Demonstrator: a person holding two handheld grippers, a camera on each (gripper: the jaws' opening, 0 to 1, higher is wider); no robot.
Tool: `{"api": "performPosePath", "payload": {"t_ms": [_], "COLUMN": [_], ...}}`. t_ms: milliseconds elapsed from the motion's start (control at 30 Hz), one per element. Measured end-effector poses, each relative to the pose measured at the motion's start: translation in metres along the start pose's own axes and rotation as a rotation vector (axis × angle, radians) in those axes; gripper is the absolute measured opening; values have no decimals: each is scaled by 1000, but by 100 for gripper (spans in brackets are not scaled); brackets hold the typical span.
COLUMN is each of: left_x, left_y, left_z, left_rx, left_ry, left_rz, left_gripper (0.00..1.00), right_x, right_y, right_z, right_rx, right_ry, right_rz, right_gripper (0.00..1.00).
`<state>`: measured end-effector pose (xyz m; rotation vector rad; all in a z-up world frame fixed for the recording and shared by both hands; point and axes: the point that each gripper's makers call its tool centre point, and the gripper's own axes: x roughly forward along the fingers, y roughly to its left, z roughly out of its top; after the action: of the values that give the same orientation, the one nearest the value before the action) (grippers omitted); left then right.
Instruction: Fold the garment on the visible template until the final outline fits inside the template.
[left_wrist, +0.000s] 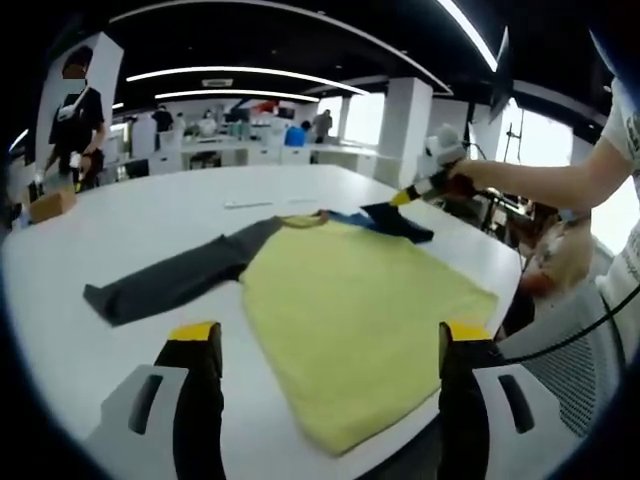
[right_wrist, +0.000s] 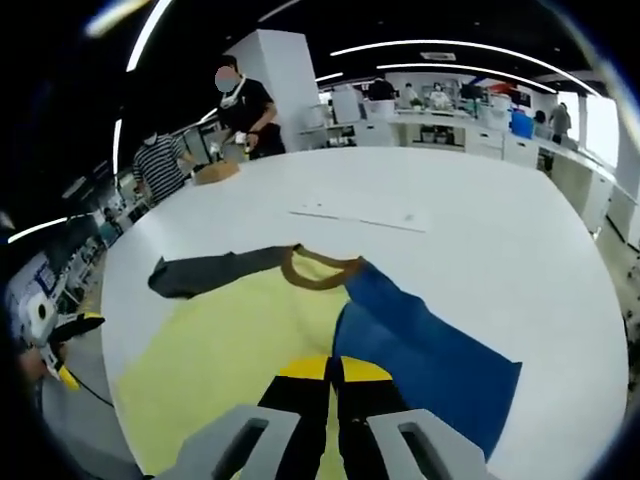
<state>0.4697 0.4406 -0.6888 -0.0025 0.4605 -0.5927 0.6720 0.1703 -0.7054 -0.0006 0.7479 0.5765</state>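
Right gripper (right_wrist: 334, 368) jaws pinched together on blue sleeve (right_wrist: 420, 345) of garment (left_wrist: 350, 310), near edge of yellow body; also seen far side in left gripper view (left_wrist: 402, 198), at sleeve. Left gripper (left_wrist: 330, 335) wide open, nothing held, hovering over garment's near hem. Garment flat on white table (left_wrist: 170, 215); grey sleeve (left_wrist: 175, 280) stretched out sideways, brown collar (right_wrist: 318, 270) away from right gripper.
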Motion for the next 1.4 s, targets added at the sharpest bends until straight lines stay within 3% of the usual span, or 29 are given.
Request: {"api": "performPosePath", "payload": {"t_ms": [1400], "left_x": [0], "left_y": [10], "left_z": [-10], "left_rx": [-19], "left_ry": [16], "left_rz": [4], "left_gripper": [85], "right_x": [52], "right_y": [84], "right_z": [42], "right_rx": [-10], "right_ry": [-48], "right_rz": [121], "right_gripper": [0]}}
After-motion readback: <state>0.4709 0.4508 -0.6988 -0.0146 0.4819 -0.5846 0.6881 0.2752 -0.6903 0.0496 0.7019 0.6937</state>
